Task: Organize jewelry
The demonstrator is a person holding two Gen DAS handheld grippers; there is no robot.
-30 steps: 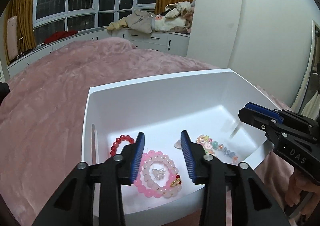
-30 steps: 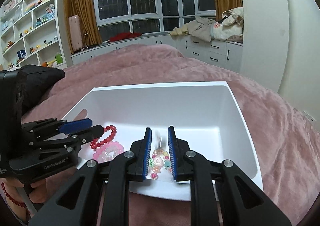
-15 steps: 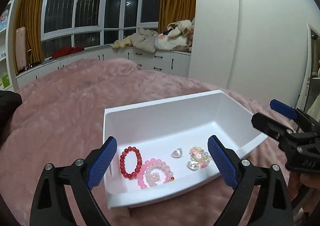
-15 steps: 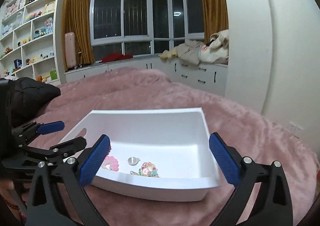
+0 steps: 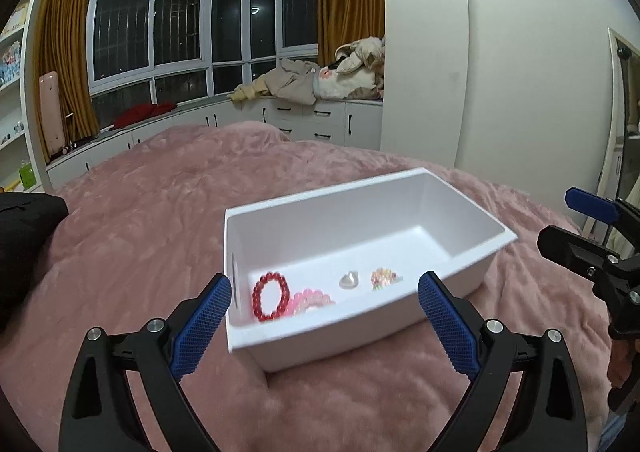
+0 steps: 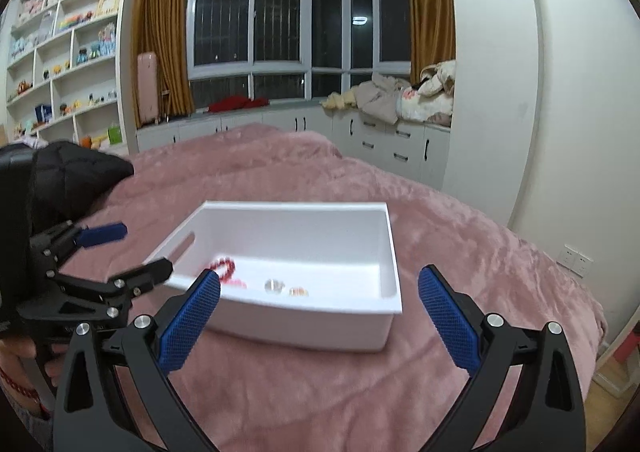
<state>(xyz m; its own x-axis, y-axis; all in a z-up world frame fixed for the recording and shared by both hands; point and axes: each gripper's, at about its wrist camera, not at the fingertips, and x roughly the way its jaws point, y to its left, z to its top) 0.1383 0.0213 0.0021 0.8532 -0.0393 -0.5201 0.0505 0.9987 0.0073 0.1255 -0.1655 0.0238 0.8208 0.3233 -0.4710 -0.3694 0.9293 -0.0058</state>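
A white box [image 5: 472, 207] sits on the pink bed; it also shows in the right wrist view [image 6: 388, 236]. Inside lie a red bead bracelet [image 5: 271, 302], a pink bead bracelet [image 5: 313, 298], a clear heart stone [image 5: 349, 280] and a small colourful bead piece [image 5: 383, 276]. My left gripper [image 5: 325, 326] is open and empty, held back in front of the box. My right gripper [image 6: 319, 320] is open and empty, also in front of the box. Each gripper shows at the edge of the other's view.
The pink blanket [image 5: 140, 228] covers the bed all around the box. A black bag [image 6: 76, 175] lies at the left. White cabinets with clothes [image 5: 320, 87] line the window wall. Shelves [image 6: 60, 63] stand at far left.
Both grippers opened wide and pulled back and up from the box. The pink bracelet and the colourful piece, which lay between the fingers before, stay in the box.
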